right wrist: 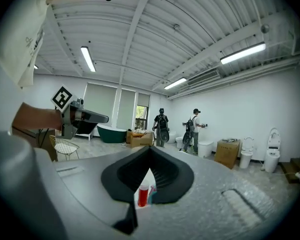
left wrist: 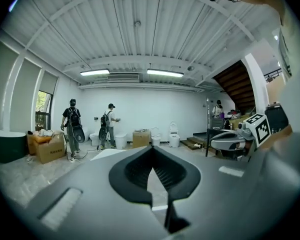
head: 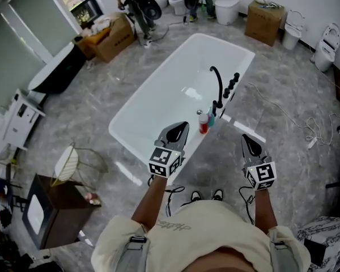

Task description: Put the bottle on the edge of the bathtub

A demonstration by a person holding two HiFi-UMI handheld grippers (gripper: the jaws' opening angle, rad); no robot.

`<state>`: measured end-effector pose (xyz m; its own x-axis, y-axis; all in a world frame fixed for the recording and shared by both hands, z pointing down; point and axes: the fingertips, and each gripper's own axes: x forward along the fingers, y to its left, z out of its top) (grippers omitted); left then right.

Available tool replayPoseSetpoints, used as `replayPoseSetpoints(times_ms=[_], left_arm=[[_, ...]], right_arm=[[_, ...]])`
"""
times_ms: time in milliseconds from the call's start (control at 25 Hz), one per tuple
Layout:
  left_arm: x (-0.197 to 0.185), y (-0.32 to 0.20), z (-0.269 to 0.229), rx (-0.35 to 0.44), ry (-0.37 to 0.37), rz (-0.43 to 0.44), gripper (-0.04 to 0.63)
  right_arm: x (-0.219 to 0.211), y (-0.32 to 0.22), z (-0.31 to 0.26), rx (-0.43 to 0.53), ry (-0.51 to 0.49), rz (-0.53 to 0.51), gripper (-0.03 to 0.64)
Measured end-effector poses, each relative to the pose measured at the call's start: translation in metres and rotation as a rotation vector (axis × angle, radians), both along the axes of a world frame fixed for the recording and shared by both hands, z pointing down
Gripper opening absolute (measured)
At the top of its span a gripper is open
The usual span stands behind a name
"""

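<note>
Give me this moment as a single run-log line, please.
left gripper: shut, empty | right gripper: shut, empty | red bottle: upright on bathtub edge, by faucet

Two people (head: 137,1) stand at twelve o'clock. Cardboard box (head: 116,38) at eleven, second box (head: 264,21) at one, toilet (head: 327,47) at two, wire chair (head: 68,163) at eight.

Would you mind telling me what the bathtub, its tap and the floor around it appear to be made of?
Bathtub: glossy white, probably acrylic or enamel; bright highlights reflect in its basin.
Tap: black, likely coated metal, judging by its thin curved spout; it shows little shine.
Floor: polished grey stone or marble-look tile, with pale veining and mirrored bright patches.
</note>
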<state>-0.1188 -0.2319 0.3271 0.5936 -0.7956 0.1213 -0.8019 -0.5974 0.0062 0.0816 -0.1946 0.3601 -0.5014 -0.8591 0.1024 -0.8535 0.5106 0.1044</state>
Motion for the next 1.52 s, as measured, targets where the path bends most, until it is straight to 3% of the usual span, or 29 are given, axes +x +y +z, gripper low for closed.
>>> replayPoseSetpoints(times_ms=[280,520,800,1520], left_arm=[[-0.013,0.006,-0.010,0.026,-0.025,-0.050,0.018],[-0.016,0.009,-0.010,0.045,-0.042,-0.065,0.018],[-0.016,0.015,-0.014,0.077,-0.044,-0.087,0.018],[-0.017,0.022,-0.010,0.062,-0.032,-0.118,0.018]], right_arm=[[0.009,0.000,-0.022,0.047,0.030,-0.010,0.002],[-0.004,-0.002,-0.029,0.024,-0.053,-0.050,0.002],[-0.006,-0.001,-0.039,0.039,-0.056,-0.070,0.002],[0.002,0.018,-0.027,0.015,-0.083,-0.058,0.002]])
